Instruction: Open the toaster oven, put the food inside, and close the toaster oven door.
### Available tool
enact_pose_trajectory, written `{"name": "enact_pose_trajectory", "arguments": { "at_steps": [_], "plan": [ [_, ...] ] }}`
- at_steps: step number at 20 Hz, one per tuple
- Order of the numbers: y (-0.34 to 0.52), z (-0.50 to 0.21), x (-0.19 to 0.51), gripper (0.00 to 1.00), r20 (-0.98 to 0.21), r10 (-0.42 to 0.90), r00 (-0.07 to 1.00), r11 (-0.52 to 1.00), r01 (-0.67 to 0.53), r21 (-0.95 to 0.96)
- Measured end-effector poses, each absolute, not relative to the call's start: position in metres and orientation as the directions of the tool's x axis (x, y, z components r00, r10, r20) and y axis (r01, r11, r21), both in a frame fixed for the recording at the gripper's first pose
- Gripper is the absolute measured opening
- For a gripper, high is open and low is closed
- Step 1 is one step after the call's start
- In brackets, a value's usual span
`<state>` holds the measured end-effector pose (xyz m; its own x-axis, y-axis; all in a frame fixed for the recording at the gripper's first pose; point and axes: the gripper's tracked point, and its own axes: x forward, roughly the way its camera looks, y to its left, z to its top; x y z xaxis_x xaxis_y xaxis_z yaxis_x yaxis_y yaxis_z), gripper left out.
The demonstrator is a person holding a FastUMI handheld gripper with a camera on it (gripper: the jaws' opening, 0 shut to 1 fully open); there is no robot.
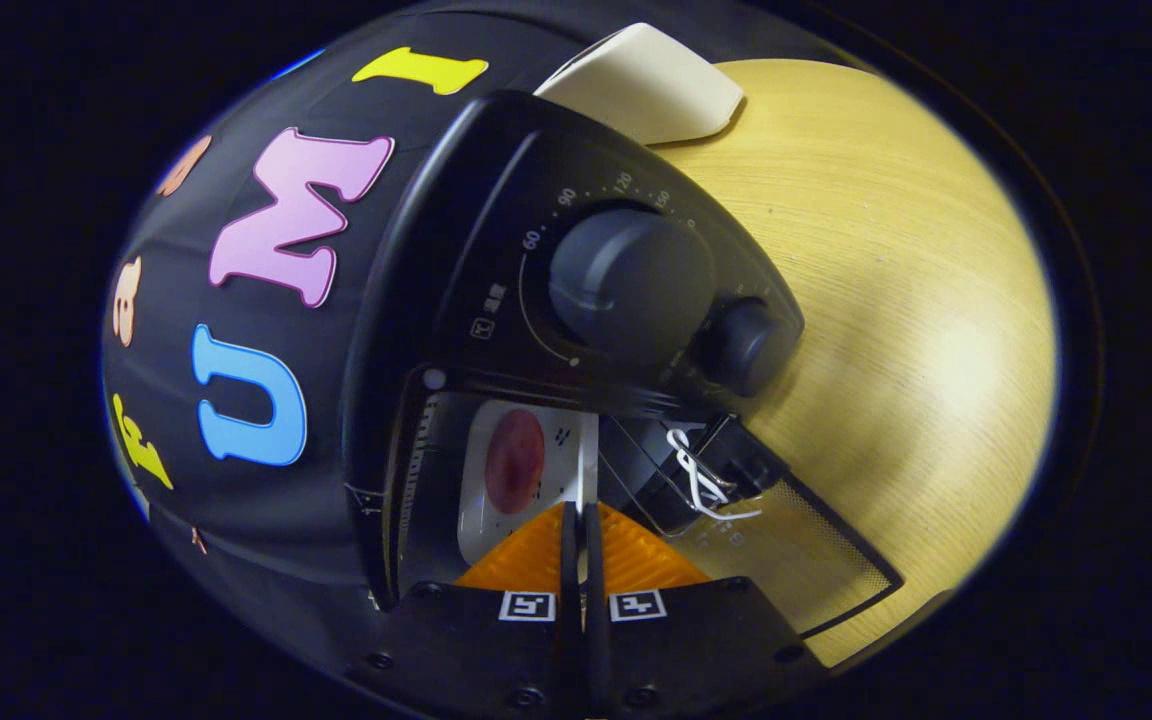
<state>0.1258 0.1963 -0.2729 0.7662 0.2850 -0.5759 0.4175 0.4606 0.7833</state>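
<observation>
The toaster oven [496,330] lies tilted in the gripper view, and its door [796,560] is already open, folded out over the wooden surface [896,300]. Inside the cavity, just ahead of the tongs [581,530], a white plate [481,500] with a dark red piece of food [514,460] is sitting on the rack. The tongs are clenched together, the two fingers almost touching with only a thin slit between them. Their tips are at the near edge of the plate, but I cannot tell if they pinch its rim or hold nothing.

So I judge the first two steps are done or nearly done: the oven is open and the food is in. What is left is to let go of the plate if it is gripped, pull back, and close the door.

Around are the large knob [631,280] and a smaller knob [741,345] on the control panel, and a white object [651,85] beyond the oven on the surface. A white wire clip [696,470] shows near the hinge side of the door. The open door stands close beside the tongs, so the way out is narrow.
</observation>
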Motion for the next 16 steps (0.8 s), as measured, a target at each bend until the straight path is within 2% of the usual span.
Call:
{"name": "enact_pose_trajectory", "arguments": {
  "at_steps": [5, 8, 11, 12, 13, 16],
  "plan": [
    [0.205, -0.265, 0.136, 0.09, -0.525, 0.295, 0.798, 0.433, 0.378, 0.818],
    [0.209, -0.261, 0.13, 0.16, -0.516, 0.315, 0.796, 0.439, 0.36, 0.823],
    [0.215, -0.248, 0.12, 0.28, -0.494, 0.356, 0.794, 0.455, 0.314, 0.833],
    [0.217, -0.244, 0.116, 0.39, -0.488, 0.379, 0.786, 0.464, 0.295, 0.835],
    [0.221, -0.241, 0.11, 0.45, -0.482, 0.406, 0.776, 0.475, 0.271, 0.837],
    [0.227, -0.239, 0.082, 0.97, -0.499, 0.474, 0.726, 0.538, 0.21, 0.816]
  ]
}}
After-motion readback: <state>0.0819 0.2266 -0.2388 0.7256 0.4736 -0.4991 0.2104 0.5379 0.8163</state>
